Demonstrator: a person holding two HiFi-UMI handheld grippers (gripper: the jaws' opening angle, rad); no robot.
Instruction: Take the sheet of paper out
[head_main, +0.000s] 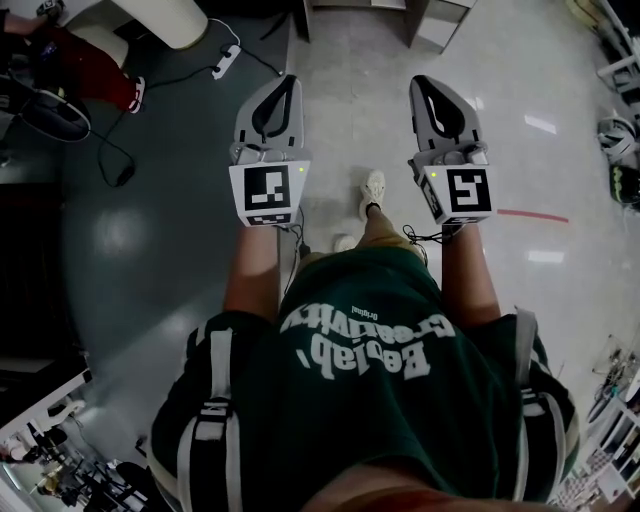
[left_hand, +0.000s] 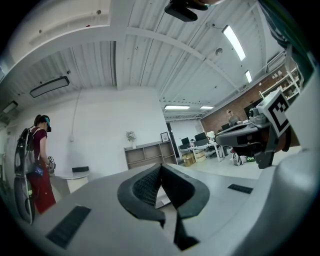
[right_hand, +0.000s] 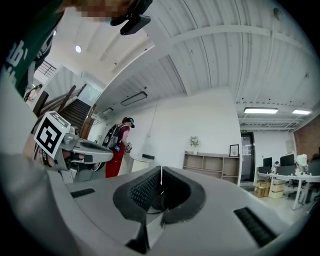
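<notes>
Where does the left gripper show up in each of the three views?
Head view: the left gripper, upper left of centre.
Left gripper view: the left gripper fills the bottom, jaws together.
Right gripper view: at the left edge, with its marker cube.
Shared landmark: the person in red trousers, in all three views.

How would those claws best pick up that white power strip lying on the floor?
Probably from above, pinching across the narrow middle of the power strip. It lies flat, long and slim, with a cable leaving one end, so the middle is the balanced, unobstructed part.
</notes>
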